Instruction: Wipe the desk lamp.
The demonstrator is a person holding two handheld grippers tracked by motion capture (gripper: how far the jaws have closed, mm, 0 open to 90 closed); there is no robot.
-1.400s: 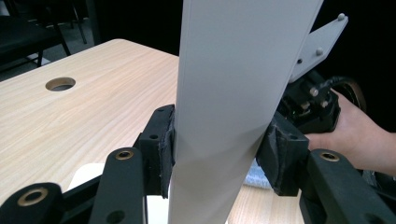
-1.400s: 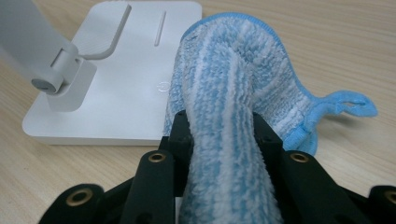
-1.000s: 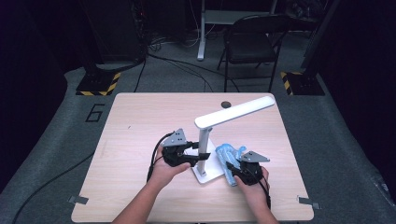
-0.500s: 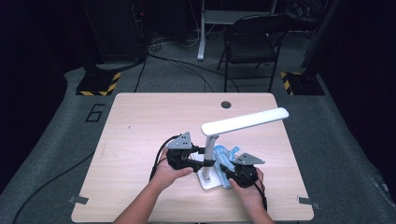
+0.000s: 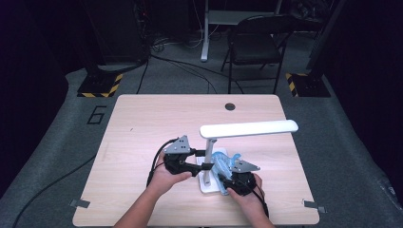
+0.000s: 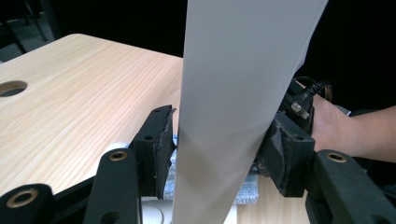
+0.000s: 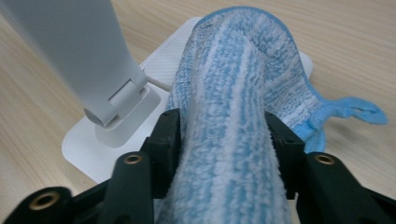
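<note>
1. While working with the right claw [image 7: 224, 126], pinching the blue cloth [image 7: 233, 84] with a pad on each fluffy side, and just now opening the jaws wider, so easing the pinch with the cloth between them.
2. Hugging the lamp post [image 6: 233, 93] with the left claw [image 6: 217, 140], closed on it with a pad on each side.
3. Looking out from the claws: finding the cloth bunched up on the white lamp base [image 7: 84, 140], just beside the foot of the post, with one corner hanging over the edge onto the table [image 5: 152, 123].
4. Wiping well, most likely, by not opening the right claw so wide that the cloth is dropping out.
5. Pressing the cloth down flat on the base and rubbing slowly, while keeping the black jaws from bumping the little hinge at the foot of the post.
6. Holding the post firm and upright, so as not to be tipping the lamp or swinging the long lamp head [image 5: 249, 128] over the table.
</note>
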